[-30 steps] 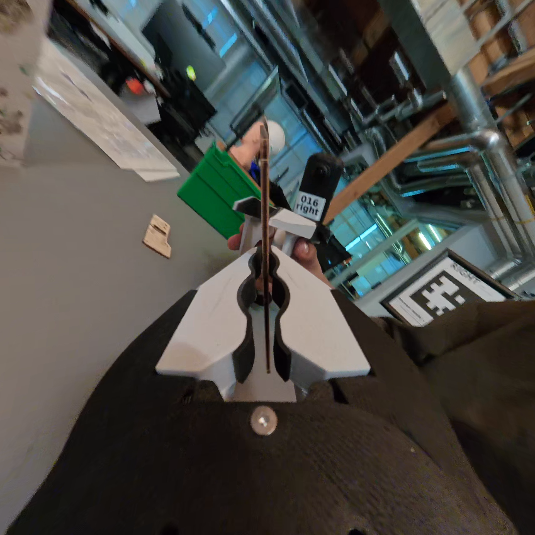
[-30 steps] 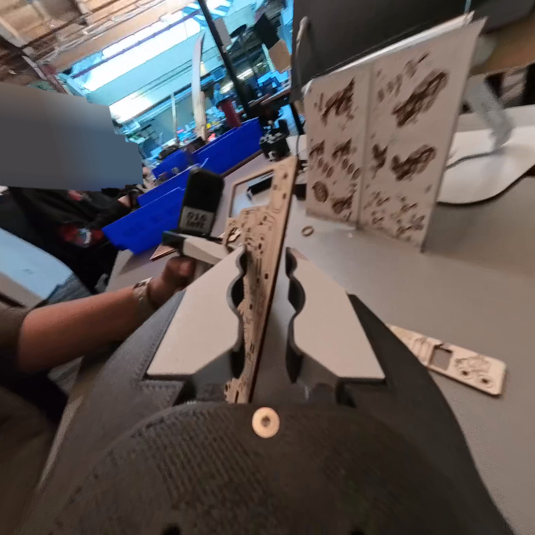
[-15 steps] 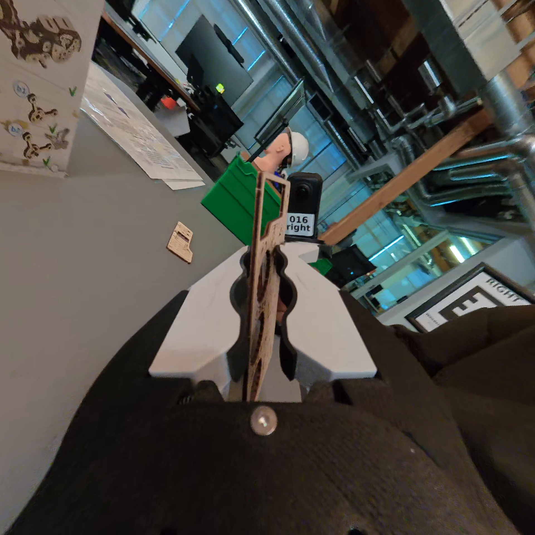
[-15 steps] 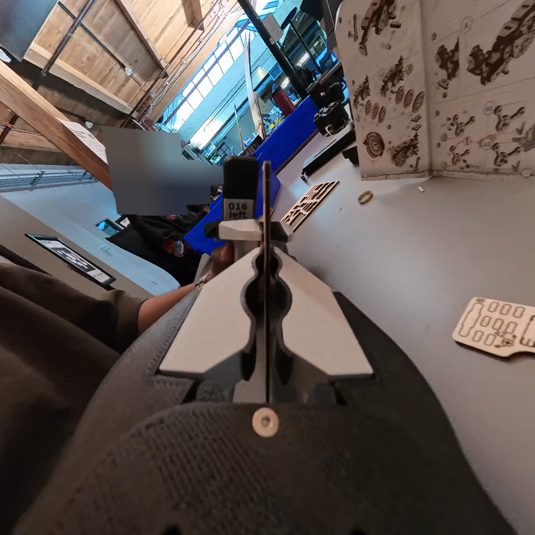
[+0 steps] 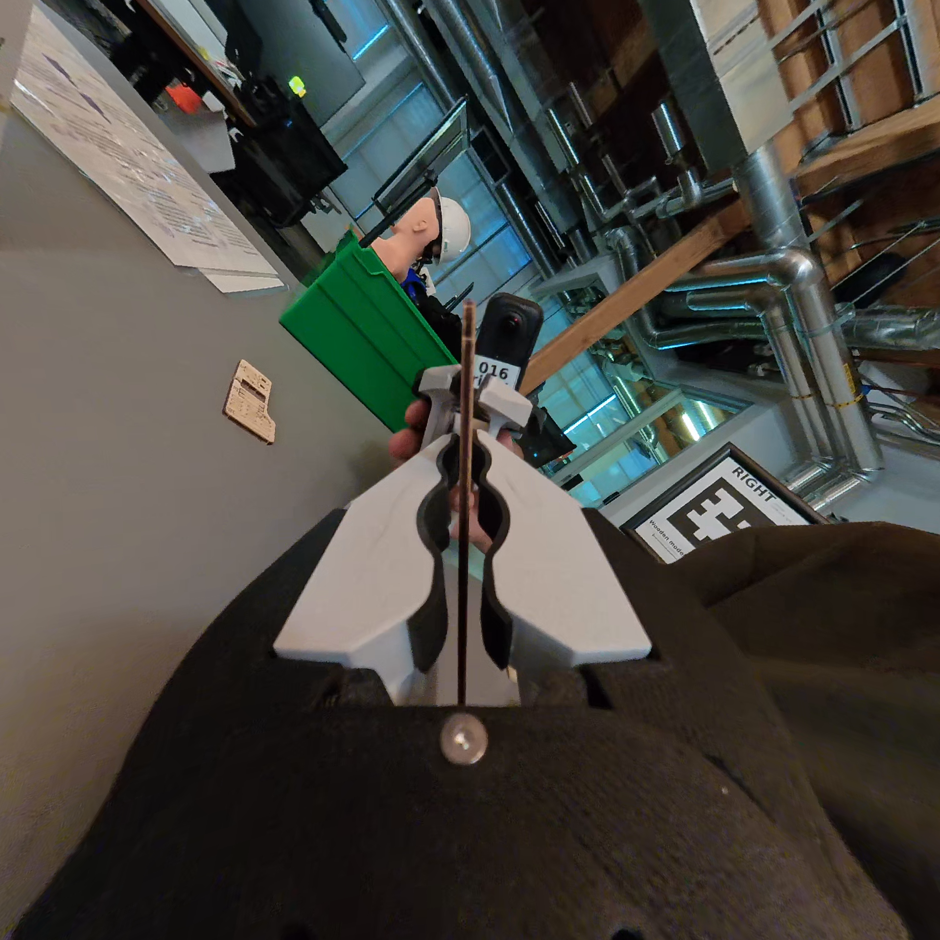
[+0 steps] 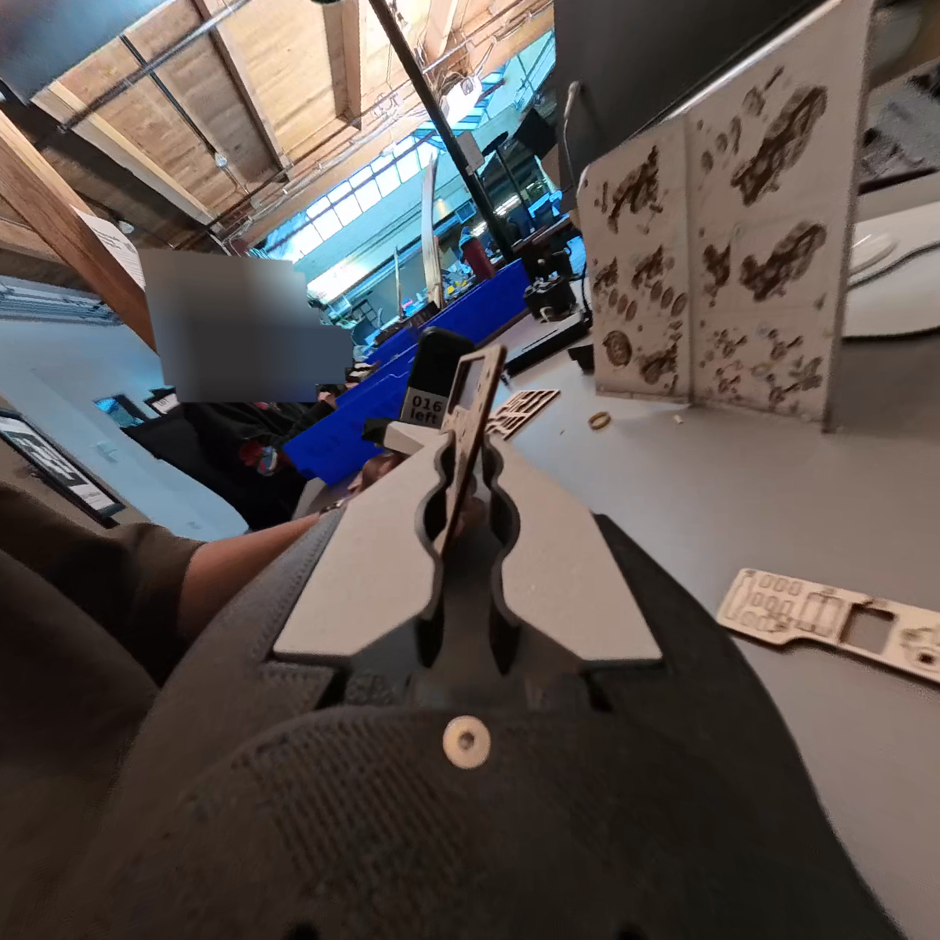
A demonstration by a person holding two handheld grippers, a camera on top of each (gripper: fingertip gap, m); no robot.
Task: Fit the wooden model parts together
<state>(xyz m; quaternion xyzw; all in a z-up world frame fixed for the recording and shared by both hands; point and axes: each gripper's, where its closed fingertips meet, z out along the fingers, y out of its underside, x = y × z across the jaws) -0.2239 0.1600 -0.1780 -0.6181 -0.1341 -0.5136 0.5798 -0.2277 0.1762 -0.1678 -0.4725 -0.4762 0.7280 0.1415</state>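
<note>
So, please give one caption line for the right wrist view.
Right gripper holds a wooden sheet above the table, facing the left gripper.

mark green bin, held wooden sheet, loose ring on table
green bin (image 5: 356, 335), left wrist view, side wall.
wooden sheet (image 6: 470, 407), right wrist view, perforated face above fingertips.
ring (image 6: 599, 420), right wrist view, its band.

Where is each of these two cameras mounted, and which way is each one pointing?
Left wrist view: sits on the left gripper, looking along its fingers past the edge-on wooden sheet at the right gripper, a green bin and pipes; a dark sleeve shows.
Right wrist view: sits on the right gripper, facing the left gripper, an instruction sheet and the grey table; a forearm shows.
Shared: the wooden sheet, clamped by both grippers.
</note>
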